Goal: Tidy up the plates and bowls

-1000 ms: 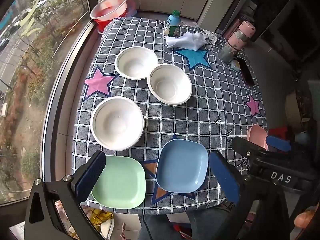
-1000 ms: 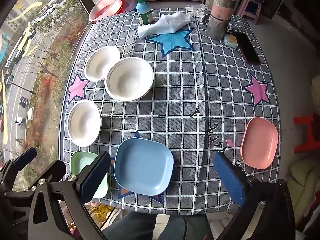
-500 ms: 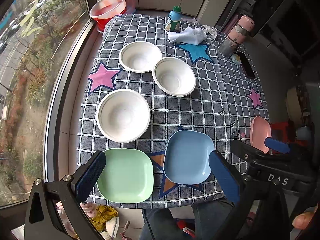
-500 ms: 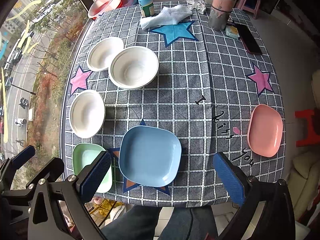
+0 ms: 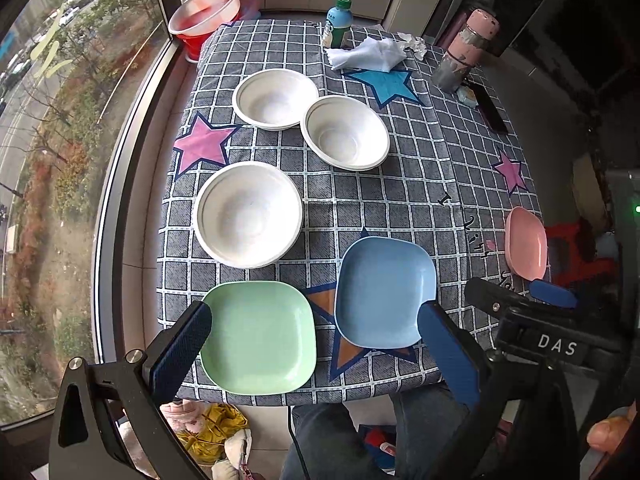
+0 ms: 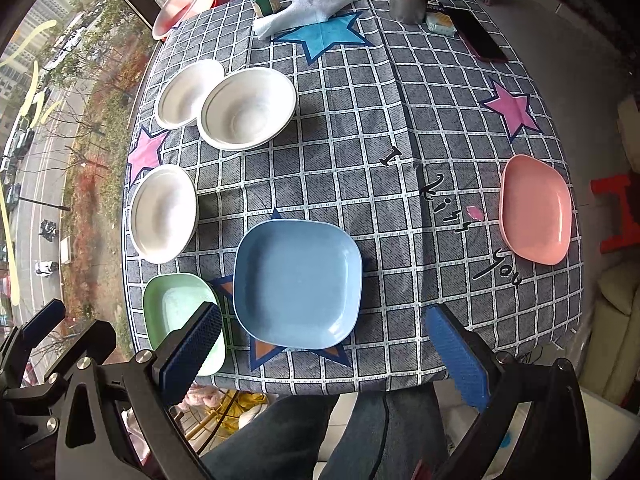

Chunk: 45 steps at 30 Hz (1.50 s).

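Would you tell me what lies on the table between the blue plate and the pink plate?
No dish: between the blue plate and the pink plate only bare tablecloth with black script lettering shows, clearest in the right wrist view.

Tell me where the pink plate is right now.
The pink plate sits alone near the table's right edge in the right wrist view, well right of the blue plate, beside the "you" lettering.
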Motion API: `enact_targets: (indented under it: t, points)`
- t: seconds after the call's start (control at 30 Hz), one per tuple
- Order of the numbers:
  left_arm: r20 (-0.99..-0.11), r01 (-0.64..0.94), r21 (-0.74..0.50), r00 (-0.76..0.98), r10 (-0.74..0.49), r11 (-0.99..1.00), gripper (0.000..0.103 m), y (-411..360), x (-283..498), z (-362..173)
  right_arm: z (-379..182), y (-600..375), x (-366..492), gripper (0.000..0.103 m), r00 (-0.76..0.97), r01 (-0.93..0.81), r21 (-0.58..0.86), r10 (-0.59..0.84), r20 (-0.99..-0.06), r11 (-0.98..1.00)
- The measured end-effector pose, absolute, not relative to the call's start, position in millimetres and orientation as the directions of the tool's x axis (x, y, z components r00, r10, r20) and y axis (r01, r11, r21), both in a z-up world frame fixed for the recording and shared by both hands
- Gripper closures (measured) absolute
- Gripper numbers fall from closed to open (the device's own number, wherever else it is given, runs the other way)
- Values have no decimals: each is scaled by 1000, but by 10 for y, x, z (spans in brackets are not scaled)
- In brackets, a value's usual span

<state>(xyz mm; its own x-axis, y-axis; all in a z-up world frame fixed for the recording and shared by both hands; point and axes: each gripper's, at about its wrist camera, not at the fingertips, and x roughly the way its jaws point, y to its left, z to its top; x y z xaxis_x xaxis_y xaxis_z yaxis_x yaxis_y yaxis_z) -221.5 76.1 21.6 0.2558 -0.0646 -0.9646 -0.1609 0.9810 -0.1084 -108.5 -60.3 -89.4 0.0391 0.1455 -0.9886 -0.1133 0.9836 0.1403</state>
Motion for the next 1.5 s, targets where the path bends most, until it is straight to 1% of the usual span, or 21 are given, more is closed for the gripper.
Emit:
enact_targets:
  t: [0.33,0.83,1.23,1.5]
  points:
    - [-966,-177,-104,254,-57,979,0,776,-2207,204,-911,-594,-1063,0,55,-123,142,149,-987,982]
    - [-971,-203,-111,233,-62,973,0,666,-2055,132,-969,-663,-907,0,25,-162,140,146,-989,977]
    - [-979,-148,-108,186,-80,983,0,403,-1890,-5,-1104,-983,-812,0,-14,-96,130,130,-991,987]
    - [-983,-151,-90,170,-64,984,0,475,-1919,-108,-1204,-1027,-863,0,-32,-74,131,129,-991,989]
